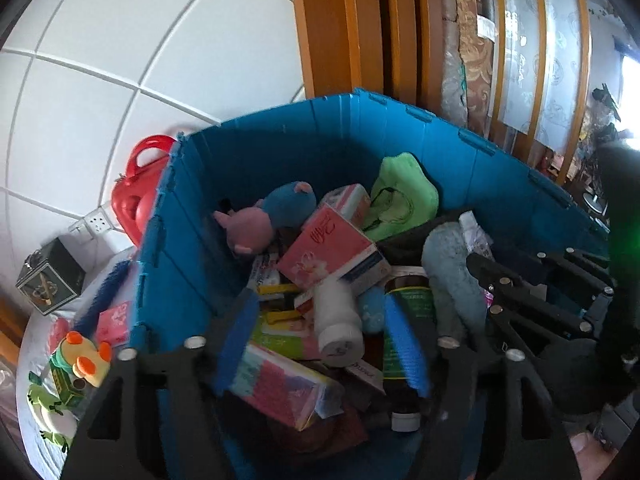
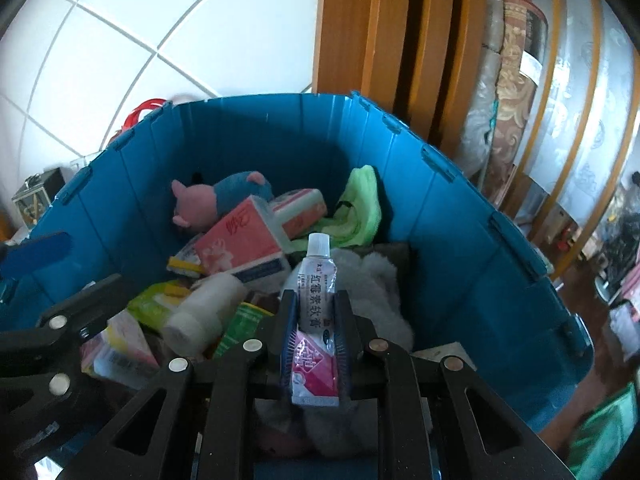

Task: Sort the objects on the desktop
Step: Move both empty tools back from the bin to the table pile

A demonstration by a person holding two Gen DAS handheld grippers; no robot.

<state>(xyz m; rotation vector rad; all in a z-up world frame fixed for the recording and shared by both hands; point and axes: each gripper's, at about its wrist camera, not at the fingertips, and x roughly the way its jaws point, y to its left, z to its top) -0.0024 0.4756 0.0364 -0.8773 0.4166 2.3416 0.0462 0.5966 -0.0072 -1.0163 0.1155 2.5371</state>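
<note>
A large blue bin (image 1: pixel 280 152) (image 2: pixel 260 140) holds a jumble of items: a pink and blue plush (image 1: pixel 272 216) (image 2: pixel 216 196), pink tissue boxes (image 1: pixel 332 252) (image 2: pixel 240 244), a white roll (image 1: pixel 338 328) (image 2: pixel 204 316), a green cloth (image 1: pixel 400 196) and a grey-blue fluffy cloth (image 1: pixel 448 272). My left gripper (image 1: pixel 320 300) hovers over the pile, open, with nothing gripped; the white roll lies in the bin under the gap. My right gripper (image 2: pixel 317 299) is shut on a small ointment tube (image 2: pixel 316 280), white cap pointing away, above the bin's near side.
Left of the bin on a pale surface lie a duck toy (image 1: pixel 84 360), a frog toy (image 1: pixel 48 404), a pink pack (image 1: pixel 114 320), a blue brush (image 1: pixel 104 292), a red case (image 1: pixel 140 184) and a dark box (image 1: pixel 50 276). Behind stand a tiled wall and a wooden door frame (image 2: pixel 360 32).
</note>
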